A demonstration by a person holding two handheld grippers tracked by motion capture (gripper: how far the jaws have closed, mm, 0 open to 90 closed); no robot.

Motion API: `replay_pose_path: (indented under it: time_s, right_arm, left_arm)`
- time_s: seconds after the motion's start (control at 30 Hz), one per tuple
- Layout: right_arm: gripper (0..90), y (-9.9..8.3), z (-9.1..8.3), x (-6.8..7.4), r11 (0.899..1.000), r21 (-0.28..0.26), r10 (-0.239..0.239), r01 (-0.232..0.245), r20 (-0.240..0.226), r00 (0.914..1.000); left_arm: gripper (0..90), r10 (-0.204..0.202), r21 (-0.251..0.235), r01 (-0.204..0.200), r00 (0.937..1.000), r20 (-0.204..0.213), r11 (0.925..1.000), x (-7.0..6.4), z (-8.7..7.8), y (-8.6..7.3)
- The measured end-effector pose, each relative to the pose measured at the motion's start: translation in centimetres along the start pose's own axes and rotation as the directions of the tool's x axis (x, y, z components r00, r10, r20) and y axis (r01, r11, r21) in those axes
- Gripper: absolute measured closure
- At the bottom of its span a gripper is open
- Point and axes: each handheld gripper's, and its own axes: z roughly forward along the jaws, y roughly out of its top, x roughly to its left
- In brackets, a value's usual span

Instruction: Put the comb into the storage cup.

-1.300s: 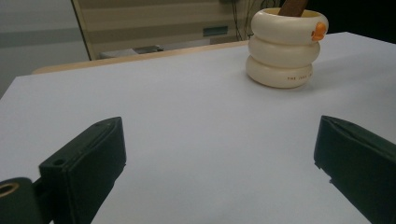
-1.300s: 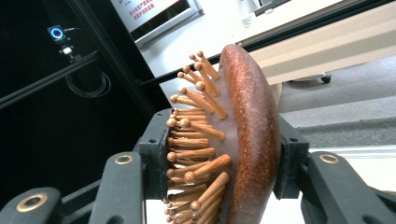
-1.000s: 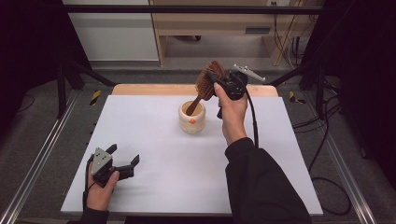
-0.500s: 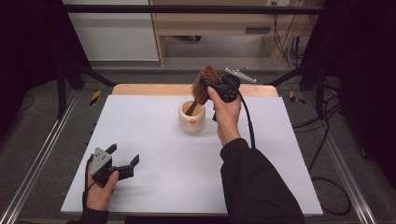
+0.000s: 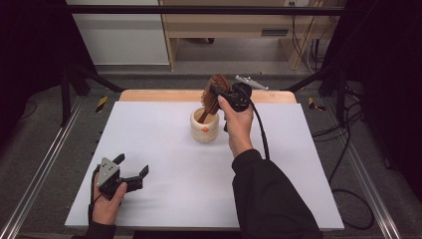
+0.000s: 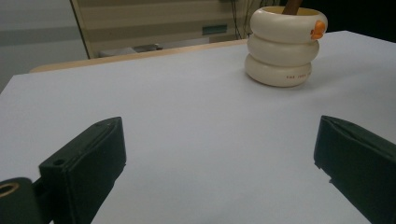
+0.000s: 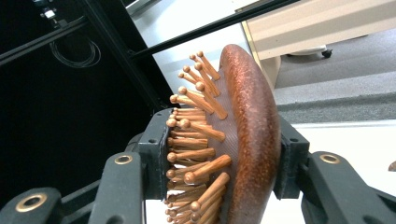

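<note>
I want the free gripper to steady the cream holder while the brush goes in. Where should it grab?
Around the stacked-ring cup, at a groove between rings, coming level from the left gripper's side. The brush and right gripper occupy the space above the mouth.

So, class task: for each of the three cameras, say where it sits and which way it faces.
High view: above the person's side, facing forward and down on the table; both forearms, left gripper, right gripper.
Left gripper view: low over the table, along open jaws toward the holder.
Right gripper view: raised, along jaws clamping the hairbrush.
Shared: high and left gripper views both show the holder.
</note>
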Motion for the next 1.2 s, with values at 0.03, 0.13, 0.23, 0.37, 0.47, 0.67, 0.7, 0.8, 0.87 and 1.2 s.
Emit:
replay_pose_path:
  time_s: [0.03,0.13,0.23,0.37,0.47,0.67,0.7,0.8,0.87,1.2]
  right_arm:
    - [49.8,0.0,0.0,0.0,1.0,0.001,0.0,0.0,0.001,1.0]
    - [49.8,0.0,0.1,-0.2,1.0,-0.001,0.004,-0.004,0.003,1.0]
    - [49.8,-0.1,0.1,-0.4,1.0,0.001,0.007,-0.007,0.007,1.0]
    - [49.8,-0.2,0.3,-0.6,1.0,0.006,0.003,-0.003,0.019,0.9998]
    - [49.8,-0.4,0.4,-0.6,1.0,0.009,0.01,-0.01,0.015,0.9998]
    - [49.7,-0.6,0.6,-0.7,0.999,0.011,0.029,-0.029,0.011,0.9995]
    - [49.7,-0.7,0.6,-0.7,0.999,0.011,0.031,-0.031,0.012,0.9994]
    - [49.7,-0.8,0.7,-0.8,0.999,0.014,0.032,-0.032,0.015,0.9994]
    - [49.7,-0.9,0.7,-0.9,0.999,0.016,0.032,-0.032,0.017,0.9993]
    - [49.6,-1.0,0.8,-1.0,0.999,0.02,0.037,-0.037,0.017,0.9992]
  left_arm:
    - [2.4,0.001,0.001,-0.001,1.0,0.001,1.0,0.0,0.0,0.0]
    - [2.4,0.003,0.001,-0.003,1.0,0.002,1.0,-0.1,0.0,0.0]
    - [2.4,0.001,0.0,-0.001,1.0,0.002,1.0,0.0,0.0,0.0]
    - [2.4,0.001,0.002,-0.001,1.0,0.004,1.0,-0.1,0.1,0.0]
    - [2.4,0.003,0.001,-0.003,1.0,0.006,1.0,-0.1,0.1,0.0]
    - [2.4,0.001,0.0,-0.001,1.0,0.006,1.0,-0.1,0.1,0.0]
    - [2.4,0.001,0.001,-0.001,1.0,0.006,1.0,-0.1,0.1,0.0]
    - [2.4,0.003,0.001,-0.003,1.0,0.007,1.0,-0.1,0.1,0.0]
    - [2.4,0.004,0.003,-0.004,1.0,0.008,1.0,-0.2,0.1,0.0]
    - [2.4,0.003,0.001,-0.003,1.0,0.008,1.0,-0.1,0.1,0.0]
